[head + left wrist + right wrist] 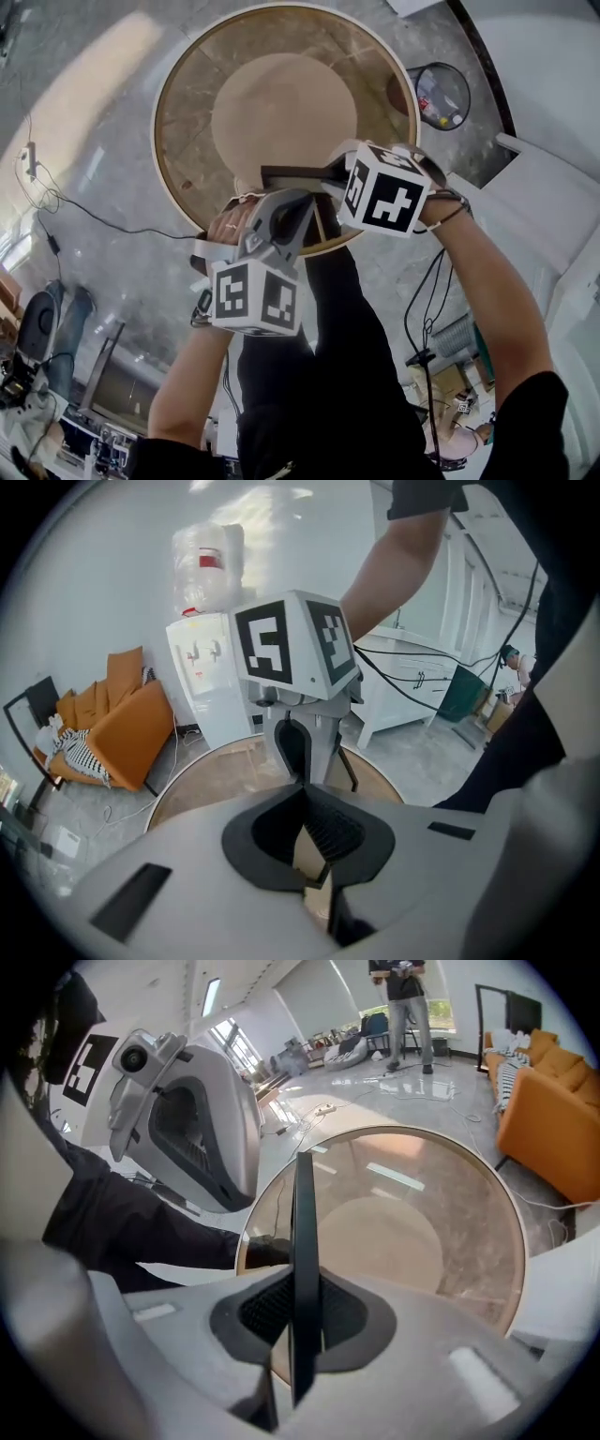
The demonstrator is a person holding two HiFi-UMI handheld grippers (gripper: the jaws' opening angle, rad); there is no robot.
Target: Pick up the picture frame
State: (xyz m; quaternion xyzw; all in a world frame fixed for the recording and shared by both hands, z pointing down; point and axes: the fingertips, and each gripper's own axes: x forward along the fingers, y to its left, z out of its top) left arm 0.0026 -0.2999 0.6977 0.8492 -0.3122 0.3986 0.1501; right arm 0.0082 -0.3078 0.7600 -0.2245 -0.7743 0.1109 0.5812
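Jaws show only in my gripper views: right gripper [302, 1314] clamps the black picture frame [303, 1222] edge-on above the glass table [450, 1269]; left gripper [314, 844], nearly closed, pinches its corner.

round glass table [183, 141], waste bin [441, 94] near it, plus an orange sofa [127, 728] sitting beside a white water dispenser [208, 686]

Black picture frame [302, 1241]; tan round table [187, 117]; orange sofa [553, 1129].
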